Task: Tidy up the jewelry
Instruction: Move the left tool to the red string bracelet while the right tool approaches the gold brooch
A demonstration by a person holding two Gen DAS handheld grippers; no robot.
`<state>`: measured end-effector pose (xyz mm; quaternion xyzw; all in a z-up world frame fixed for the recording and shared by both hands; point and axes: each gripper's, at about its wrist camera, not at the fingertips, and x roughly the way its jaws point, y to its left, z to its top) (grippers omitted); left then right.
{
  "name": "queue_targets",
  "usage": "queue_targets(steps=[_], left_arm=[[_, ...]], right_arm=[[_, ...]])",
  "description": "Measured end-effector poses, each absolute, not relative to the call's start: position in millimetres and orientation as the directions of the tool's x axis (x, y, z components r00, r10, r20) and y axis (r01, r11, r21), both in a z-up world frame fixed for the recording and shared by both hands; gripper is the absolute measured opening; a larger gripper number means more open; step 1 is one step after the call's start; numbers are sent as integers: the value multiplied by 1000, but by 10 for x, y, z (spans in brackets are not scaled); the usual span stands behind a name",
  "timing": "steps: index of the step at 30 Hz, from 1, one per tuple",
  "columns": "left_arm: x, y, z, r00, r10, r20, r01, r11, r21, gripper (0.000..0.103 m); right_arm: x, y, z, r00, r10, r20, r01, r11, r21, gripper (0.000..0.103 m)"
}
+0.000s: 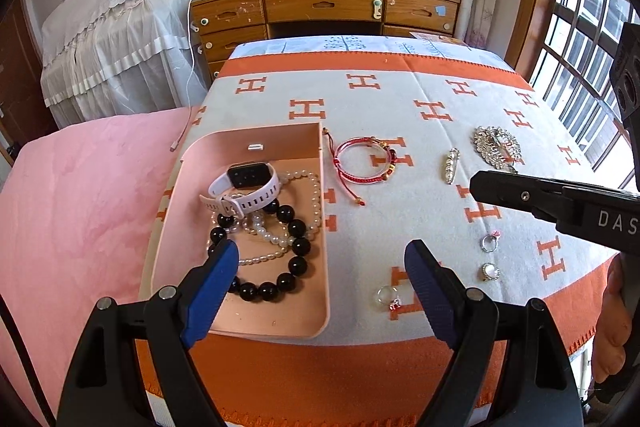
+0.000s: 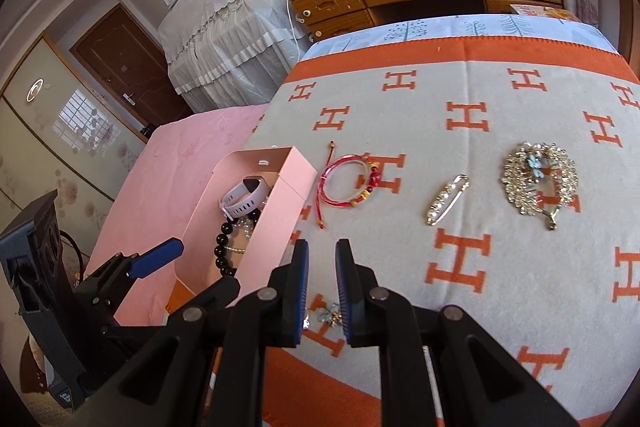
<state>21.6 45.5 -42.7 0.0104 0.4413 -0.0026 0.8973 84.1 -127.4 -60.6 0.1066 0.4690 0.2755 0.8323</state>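
Observation:
A pink tray [image 1: 320, 227] on the orange-and-grey blanket holds a white smartwatch [image 1: 250, 187], a pearl necklace [image 1: 310, 183] and a black bead bracelet [image 1: 296, 251]. My left gripper [image 1: 320, 267] is open and empty, over the tray's near right edge. A red cord bracelet [image 1: 362, 163], a pearl pin [image 1: 451, 165], a large crystal brooch [image 1: 498, 147] and three rings [image 1: 490, 243] lie on the blanket. My right gripper [image 2: 322, 287] is narrowly open and empty, above a small ring [image 2: 332, 315]. The tray [image 2: 280, 211], red bracelet [image 2: 352, 183], pin [image 2: 446, 201] and brooch [image 2: 540, 179] show beyond it.
A pink bedcover [image 1: 80, 207] lies left of the blanket. A wooden desk with drawers [image 1: 320, 7] stands behind, a lace-covered piece of furniture [image 1: 120, 27] at the left, a window [image 1: 592, 47] at the right. The right gripper's arm [image 1: 560, 199] crosses over the blanket.

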Motion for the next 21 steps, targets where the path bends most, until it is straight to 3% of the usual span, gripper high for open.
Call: queue_targets(steps=[12,21], left_arm=[[723,244,-55,565,-97,-819,140,990,-21,84],[1461,70,65,510,-82,-856,212,977,33,84]], right_arm=[[847,-1701,-502,463,512,-723,-298,859,417,14],[1015,-1925,-241,523,479,-705,-274,878,393,14]])
